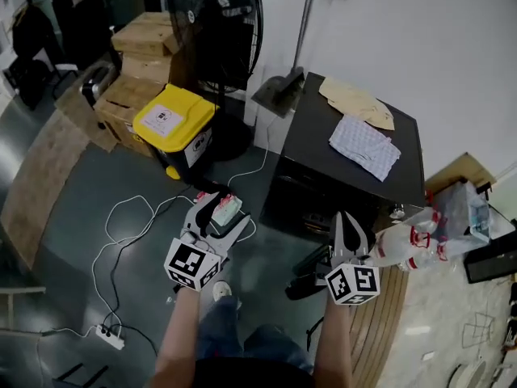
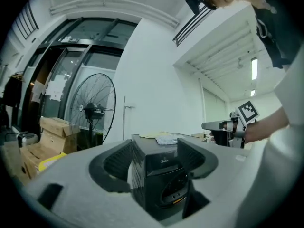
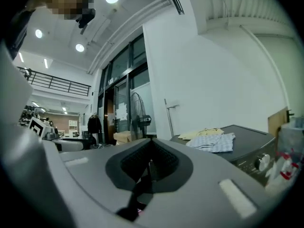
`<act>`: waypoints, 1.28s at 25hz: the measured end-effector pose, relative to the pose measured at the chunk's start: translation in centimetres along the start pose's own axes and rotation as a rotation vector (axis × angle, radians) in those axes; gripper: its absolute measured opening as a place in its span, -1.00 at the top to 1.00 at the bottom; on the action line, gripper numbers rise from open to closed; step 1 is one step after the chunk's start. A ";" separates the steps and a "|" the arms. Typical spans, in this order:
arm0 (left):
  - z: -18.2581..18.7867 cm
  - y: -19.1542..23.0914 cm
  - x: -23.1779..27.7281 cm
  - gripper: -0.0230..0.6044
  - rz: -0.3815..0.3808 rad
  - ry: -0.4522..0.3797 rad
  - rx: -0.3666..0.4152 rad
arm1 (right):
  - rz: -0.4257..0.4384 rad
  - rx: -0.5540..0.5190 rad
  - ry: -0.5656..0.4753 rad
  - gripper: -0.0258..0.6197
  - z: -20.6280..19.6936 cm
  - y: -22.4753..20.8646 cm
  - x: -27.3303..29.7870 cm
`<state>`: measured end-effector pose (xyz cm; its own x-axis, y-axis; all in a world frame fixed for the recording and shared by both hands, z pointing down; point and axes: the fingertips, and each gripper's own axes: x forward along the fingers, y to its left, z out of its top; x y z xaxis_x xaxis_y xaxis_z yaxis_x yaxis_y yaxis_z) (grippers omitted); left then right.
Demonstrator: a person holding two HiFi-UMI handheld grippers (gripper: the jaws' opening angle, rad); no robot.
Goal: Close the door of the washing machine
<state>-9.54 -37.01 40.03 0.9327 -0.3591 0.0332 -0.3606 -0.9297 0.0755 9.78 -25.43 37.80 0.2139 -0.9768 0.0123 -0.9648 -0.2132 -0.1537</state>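
The black washing machine (image 1: 323, 148) stands against the white wall, its front facing me. Through the left gripper view I see its front (image 2: 164, 184) with the round door opening low down. A dark flap (image 1: 311, 269) by its base looks like the open door. My left gripper (image 1: 215, 210) hangs over the floor left of the machine, jaws apart and empty (image 2: 154, 163). My right gripper (image 1: 349, 231) is close to the machine's front right corner, its pads pressed together on nothing (image 3: 149, 163).
A checked cloth (image 1: 364, 145) and a beige cloth (image 1: 355, 102) lie on the machine's top. A yellow bin (image 1: 174, 121), a standing fan (image 1: 214, 31) and cardboard boxes (image 1: 139, 55) are at the left. White cables and a power strip (image 1: 109, 336) cross the floor. Plastic bottles (image 1: 408, 245) stand at the right.
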 end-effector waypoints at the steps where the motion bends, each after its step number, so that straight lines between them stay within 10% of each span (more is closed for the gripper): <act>1: 0.0 0.6 1.4 0.01 -0.028 0.008 -0.003 | -0.026 -0.005 0.008 0.90 0.0 -0.5 0.6; 14: -7.6 -6.5 11.4 0.01 -0.320 0.145 -0.023 | -0.291 -0.014 0.073 0.90 -2.6 -10.0 -3.8; 32: -37.1 -29.6 4.8 0.13 -0.611 0.462 0.129 | -0.430 0.050 0.143 0.90 -18.4 -16.7 -12.3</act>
<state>5.44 -8.17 74.91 0.8593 0.2649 0.4376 0.2470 -0.9640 0.0984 20.49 -10.19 58.42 0.5666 -0.7936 0.2218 -0.7837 -0.6022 -0.1524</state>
